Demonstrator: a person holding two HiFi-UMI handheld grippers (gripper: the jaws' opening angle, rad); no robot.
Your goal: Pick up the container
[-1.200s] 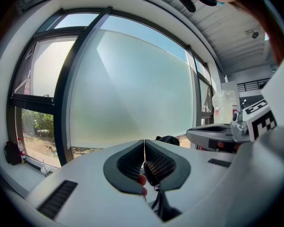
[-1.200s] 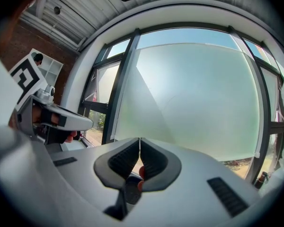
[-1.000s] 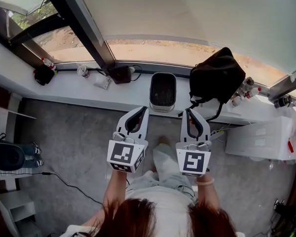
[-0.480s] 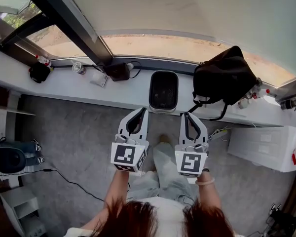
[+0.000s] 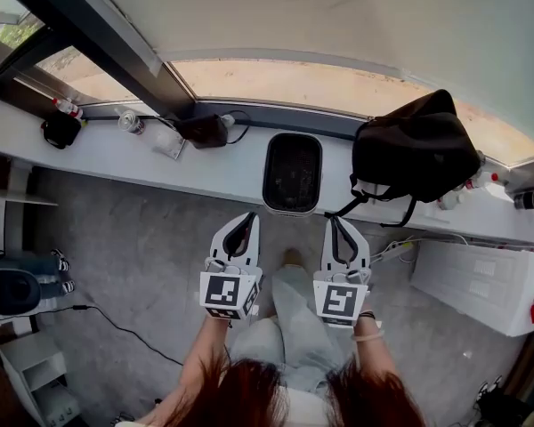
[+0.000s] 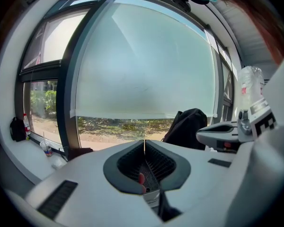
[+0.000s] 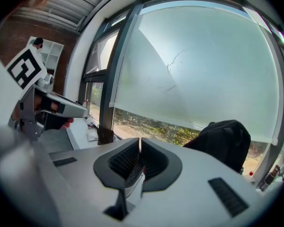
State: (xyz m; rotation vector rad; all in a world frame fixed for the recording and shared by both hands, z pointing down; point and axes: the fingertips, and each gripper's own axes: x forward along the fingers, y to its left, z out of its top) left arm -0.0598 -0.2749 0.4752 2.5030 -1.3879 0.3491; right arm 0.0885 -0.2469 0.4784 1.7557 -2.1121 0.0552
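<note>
The left gripper (image 5: 246,216) had its jaws pressed together tip to tip, with nothing between them. The right gripper (image 5: 336,221) was closed just as fully and was just as empty. That suited an approach rather than a grasp, and both pairs would probably have had to spread before they could take a rim or wall.

The two grippers were side by side, pointing the same way and apart from each other. This looked like a set-up for taking the load from both sides, one to each long wall.

Straight ahead of the tips, in the gap between the lines the two grippers pointed along, was the container (image 5: 292,208). It was a dark, rounded-rectangular tub with its near short end towards the jaws. It was near both pairs but touched by neither. It rested on the white window ledge (image 5: 205,169), close to the front edge, and so could be reached from the floor side. Neither gripper view showed it, because each gripper's own body covered the area below the tips.

Ahead and to the right of the right jaws, a black backpack (image 5: 416,154) was slumped just beside the container. Its straps hung over the ledge edge and could crowd that side. Well away ahead-left of the left jaws were a dark pouch with a cable (image 5: 203,130) and a cup (image 5: 129,121).
</note>
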